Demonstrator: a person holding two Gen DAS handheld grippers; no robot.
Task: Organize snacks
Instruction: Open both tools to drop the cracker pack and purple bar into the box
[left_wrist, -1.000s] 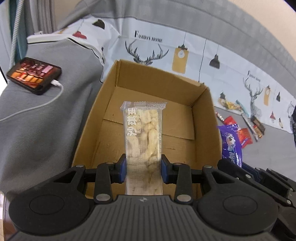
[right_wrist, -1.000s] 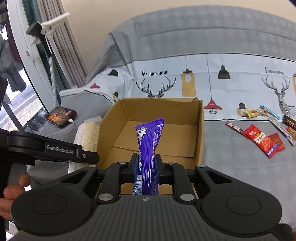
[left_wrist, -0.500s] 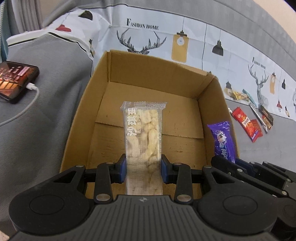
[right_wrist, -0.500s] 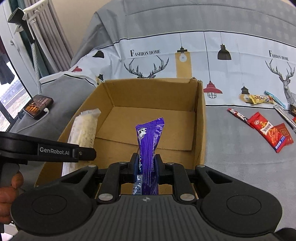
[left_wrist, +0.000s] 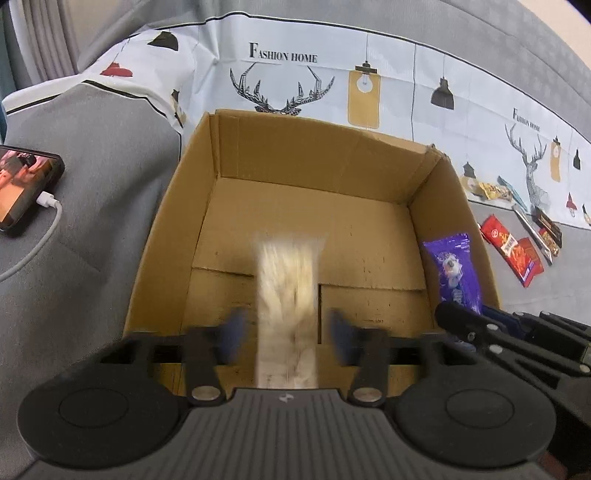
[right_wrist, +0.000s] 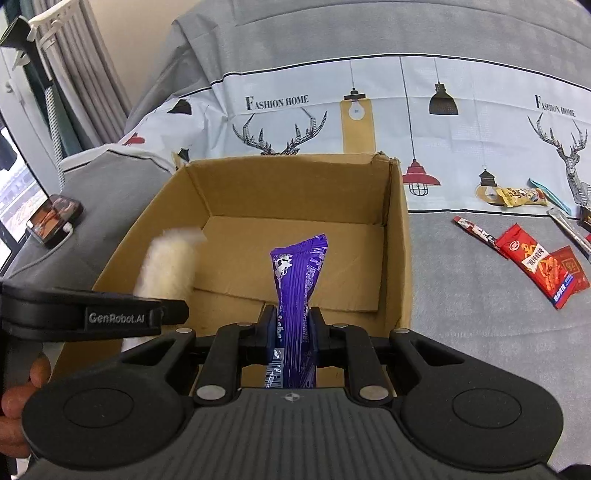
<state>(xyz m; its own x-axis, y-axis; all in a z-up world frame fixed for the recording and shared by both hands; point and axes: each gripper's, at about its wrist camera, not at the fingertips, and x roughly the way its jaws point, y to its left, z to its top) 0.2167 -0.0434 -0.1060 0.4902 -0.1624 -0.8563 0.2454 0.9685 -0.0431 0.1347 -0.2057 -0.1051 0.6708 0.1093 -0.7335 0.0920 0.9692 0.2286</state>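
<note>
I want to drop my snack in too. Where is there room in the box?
The cardboard box floor is bare along its far wall and right side. Crowded: the near-left, where the pale snack bar is, and the near middle, where the purple packet hangs.

phone (left_wrist: 26, 188) left of box (left_wrist: 325, 155); loose snacks (left_wrist: 513, 251) right.

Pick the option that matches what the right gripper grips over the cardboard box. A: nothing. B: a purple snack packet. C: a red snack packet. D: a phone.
B: the right gripper has its pads pressed on the purple snack packet, held upright above the cardboard box.
</note>
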